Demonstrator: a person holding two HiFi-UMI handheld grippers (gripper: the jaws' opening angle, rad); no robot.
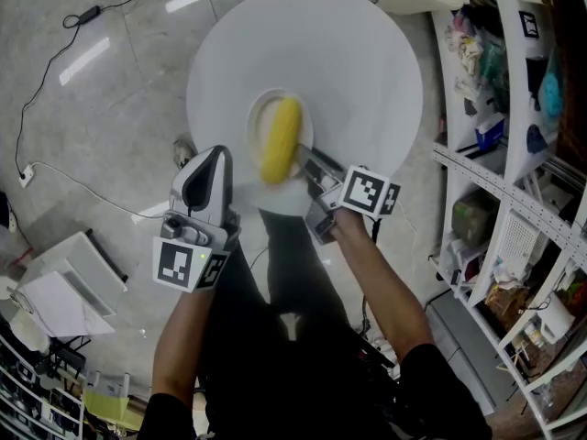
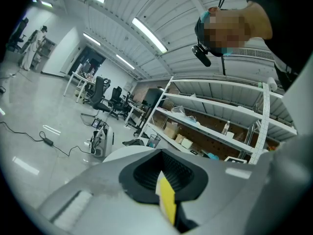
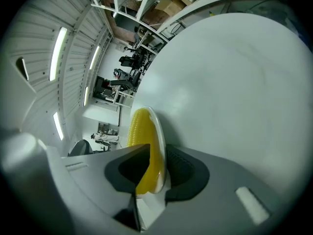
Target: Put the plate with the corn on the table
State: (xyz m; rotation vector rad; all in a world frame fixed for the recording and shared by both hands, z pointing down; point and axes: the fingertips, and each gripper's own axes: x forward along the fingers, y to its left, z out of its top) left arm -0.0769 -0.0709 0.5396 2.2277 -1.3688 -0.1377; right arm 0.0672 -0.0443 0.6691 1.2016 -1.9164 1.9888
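The left tool [image 1: 213, 159] sits at lower left of centre, off the counter's [image 1: 348, 71] near edge and well clear of the food. Its jaws are clenched together on nothing I can name, with only a thin yellow strip [image 2: 167, 199] showing at their seam. It seems to be parked there to stay out of the way.

At centre the plate [image 1: 256, 122] lies on the round white counter, close to its near edge, with the corn [image 1: 281, 140] lengthwise on it.

Just right of that, the right tool [image 1: 304, 161] is at the plate's near rim. Its jaws are released and stand apart, one above and one below the rim. I judge the plate is set down and the grip has let go.
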